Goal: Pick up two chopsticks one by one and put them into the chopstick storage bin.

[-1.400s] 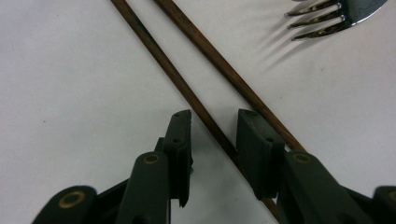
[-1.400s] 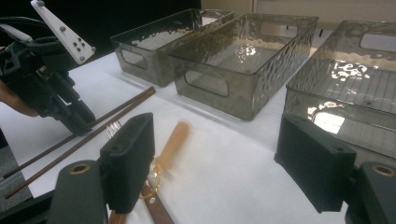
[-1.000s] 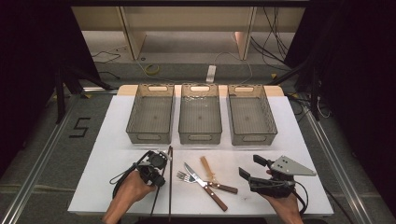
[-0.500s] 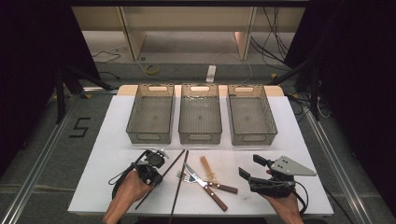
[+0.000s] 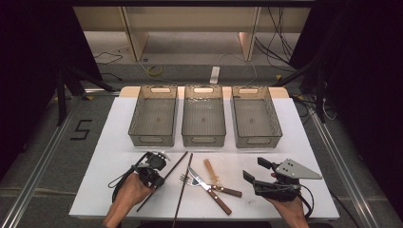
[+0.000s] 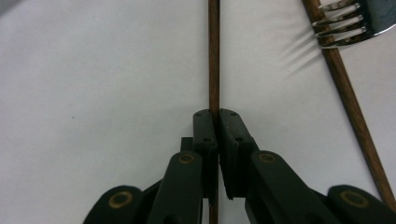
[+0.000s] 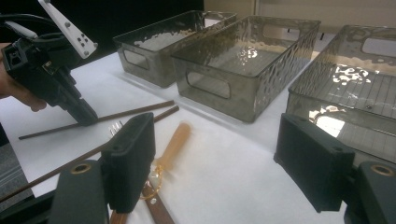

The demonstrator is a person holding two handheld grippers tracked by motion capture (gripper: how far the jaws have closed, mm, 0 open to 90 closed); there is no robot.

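Observation:
My left gripper [image 5: 159, 179] is shut on a thin brown chopstick [image 6: 214, 56] that slants across the white table; the pads pinch it near its middle. A second chopstick [image 5: 183, 190] lies just to its right, and its far end almost meets the first one's. Right of that lie a fork [image 5: 190, 179] and a wooden-handled knife [image 5: 214, 195], crossed, with a tan utensil [image 5: 211, 171] behind them. My right gripper [image 5: 254, 170] rests at the front right, open, with nothing between its jaws. In the right gripper view the left gripper [image 7: 86, 116] presses down on the chopstick [image 7: 130, 111].
Three translucent grey bins stand in a row across the middle of the table: left [image 5: 152, 139], middle [image 5: 203, 140], right [image 5: 257, 140]. A black cable [image 5: 119, 183] loops by the person's left hand. The table's front edge [image 5: 199, 217] is close to both hands.
The chopstick in my left gripper has swung from lying straight beside the other to slanting, its near end now out to the left. The right gripper has stayed still.

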